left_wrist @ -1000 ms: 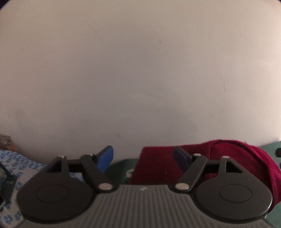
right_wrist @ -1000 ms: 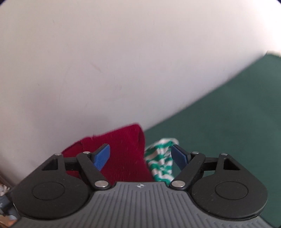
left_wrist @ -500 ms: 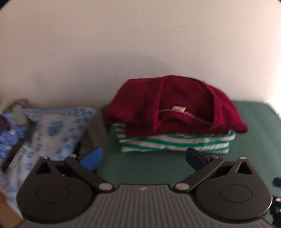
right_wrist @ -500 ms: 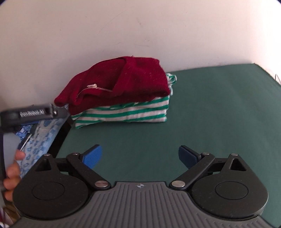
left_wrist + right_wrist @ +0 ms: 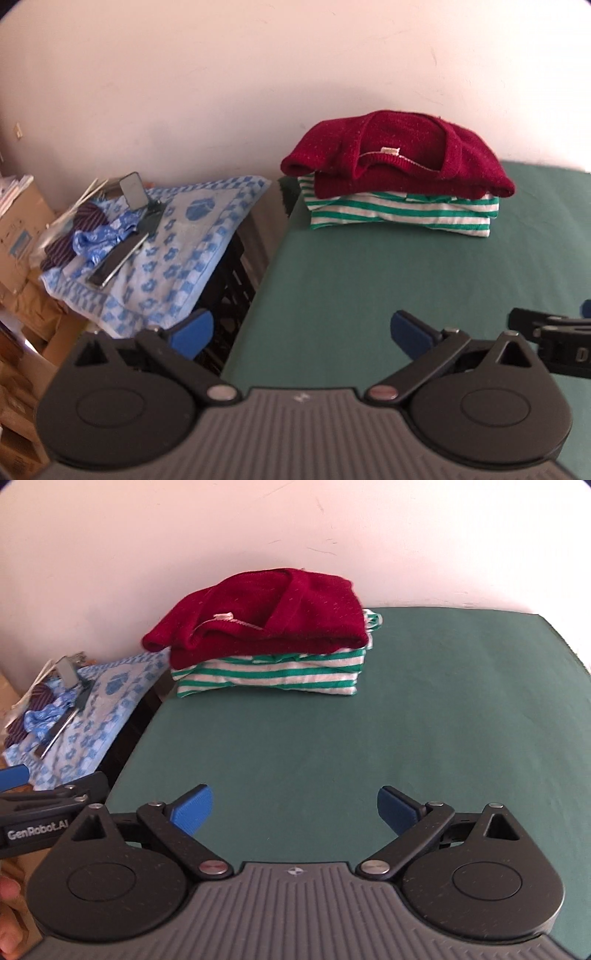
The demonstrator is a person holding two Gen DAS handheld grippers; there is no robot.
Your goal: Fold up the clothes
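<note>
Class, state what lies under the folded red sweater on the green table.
A folded green-and-white striped garment lies under the red sweater. Anything between its folds, or beneath it, is covered.

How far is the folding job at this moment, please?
Done: the red sweater lies folded on top of the folded green striped shirt, stacked at the back of the green table. In hand: nothing; the left gripper and right gripper are both open and empty. Left: no unfolded garment shows on the table.

Both grippers held level, side by side

The left gripper and right gripper have their jaws spread wide with nothing between them; a hand grips the left one.
</note>
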